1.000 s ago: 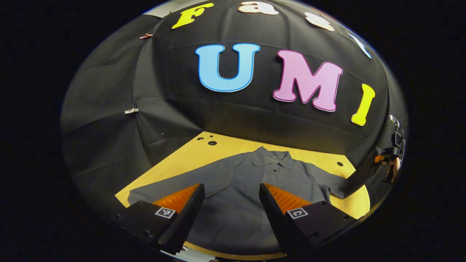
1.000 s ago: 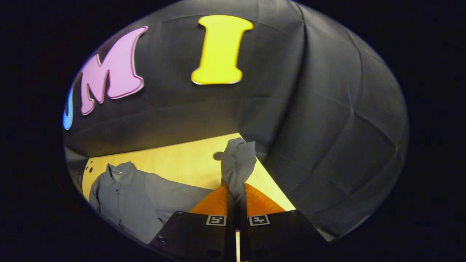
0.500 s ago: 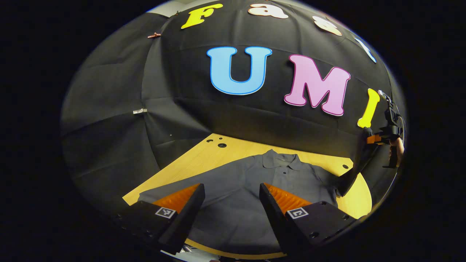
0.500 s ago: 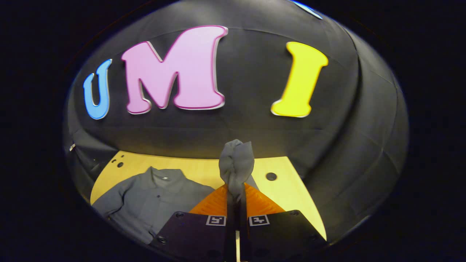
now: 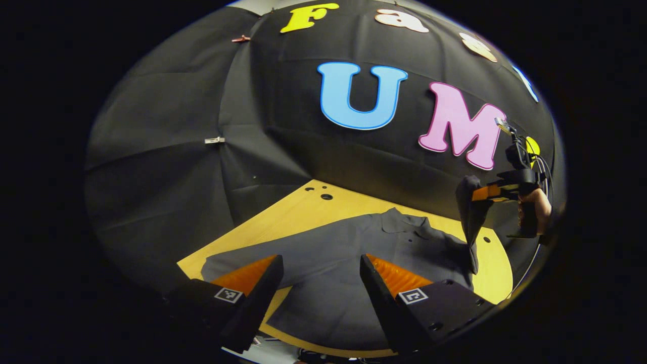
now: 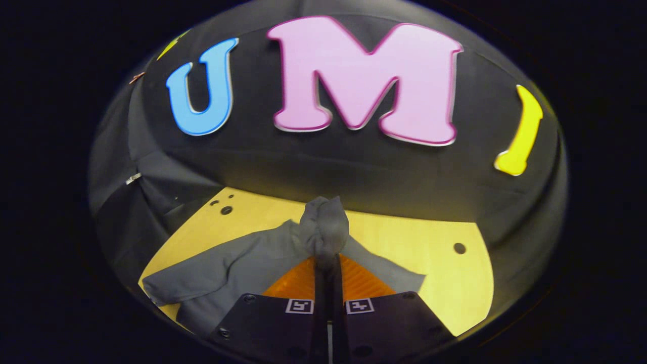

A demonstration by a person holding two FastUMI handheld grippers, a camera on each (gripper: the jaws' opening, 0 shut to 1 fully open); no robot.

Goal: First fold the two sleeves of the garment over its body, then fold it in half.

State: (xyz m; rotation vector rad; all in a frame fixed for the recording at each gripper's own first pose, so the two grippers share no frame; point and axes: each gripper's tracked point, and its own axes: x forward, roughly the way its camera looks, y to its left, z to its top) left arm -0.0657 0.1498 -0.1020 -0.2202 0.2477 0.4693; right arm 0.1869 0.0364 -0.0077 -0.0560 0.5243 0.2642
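Observation:
A dark grey collared shirt [image 5: 343, 253] lies face up on the wooden table [image 5: 283, 217], collar toward the wall. My left gripper [image 5: 321, 275] hovers open above the shirt's lower body, nothing between its fingers. My right gripper [image 6: 326, 268] is shut on the end of one sleeve [image 6: 323, 230], which bunches up past the fingertips. In the left gripper view that sleeve [image 5: 470, 217] hangs lifted above the shirt's right side, held by the right gripper [image 5: 482, 193] in a person's hand [image 5: 536, 207]. The other sleeve [image 5: 237, 260] lies flat, stretched out to the left.
The black cloth wall [image 5: 283, 151] closes the table's back and sides. Small round holes [image 5: 326, 196] mark the tabletop's far left corner, another hole [image 6: 459, 248] its right side. Bare wood [image 6: 429, 237] lies right of the shirt.
The right gripper has carried the held sleeve up and inward over the shirt's body. The left gripper has stayed open, its view drifting slightly to the left.

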